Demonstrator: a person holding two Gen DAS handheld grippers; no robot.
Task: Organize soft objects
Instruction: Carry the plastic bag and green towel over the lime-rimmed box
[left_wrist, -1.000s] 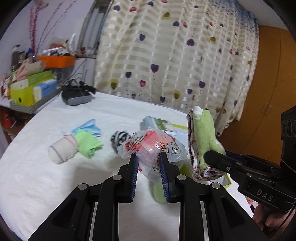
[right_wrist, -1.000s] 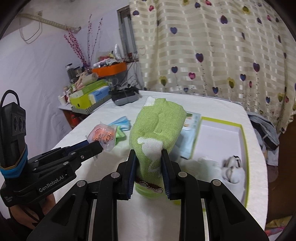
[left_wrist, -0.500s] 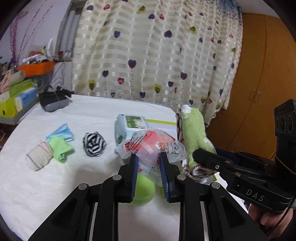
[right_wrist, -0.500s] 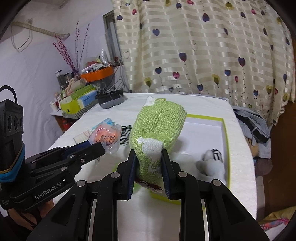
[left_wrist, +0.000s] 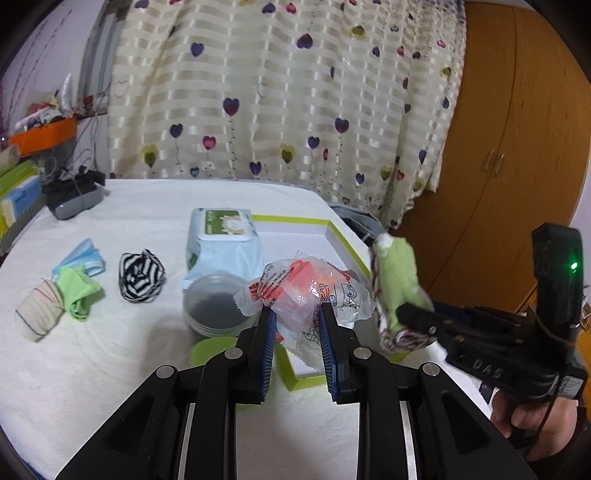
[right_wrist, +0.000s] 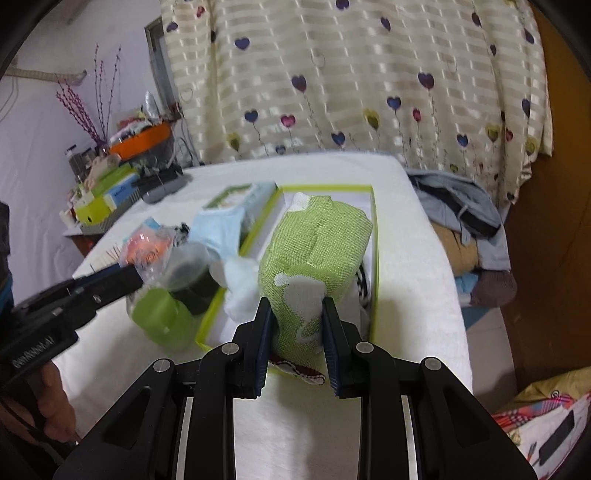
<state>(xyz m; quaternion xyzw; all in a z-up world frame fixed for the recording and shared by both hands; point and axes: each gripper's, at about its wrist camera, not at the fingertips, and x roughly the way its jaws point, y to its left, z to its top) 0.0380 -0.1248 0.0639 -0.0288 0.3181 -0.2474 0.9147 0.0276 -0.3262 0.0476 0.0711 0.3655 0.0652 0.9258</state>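
Your left gripper (left_wrist: 296, 325) is clamped on a clear plastic packet (left_wrist: 308, 291) with something orange inside and red print on the wrapper; you hold it above the near left corner of the green-edged box (left_wrist: 295, 218). Your right gripper (right_wrist: 294, 317) is closed on a green towel (right_wrist: 314, 251) — folded, with a white shape on its front and a patterned hem showing below the fingers — and it hangs over the near end of that box.

In the left view, the towel appears to the right of the packet, pinched in the right gripper's black fingers, with your right hand (left_wrist: 532, 417) low at the far right. In the right view, the left gripper comes in from the left with the packet at its tip.

On the white table (left_wrist: 110, 369), just left of the box, stands a clear round tub (left_wrist: 214, 302) with a dark bottom, and a green lid (left_wrist: 210, 350) lies nearer to you, partly behind the left fingers. Behind the tub a pack of wet wipes (left_wrist: 221, 240) lies against the box's left wall. Farther left sit a black-and-white striped sock ball (left_wrist: 140, 277), then a green cloth (left_wrist: 77, 291), a blue cloth (left_wrist: 83, 254) and a pale rolled sock (left_wrist: 35, 314) — these three touching. Inside the box, beside the towel, something white and fluffy (right_wrist: 240, 280) shows.
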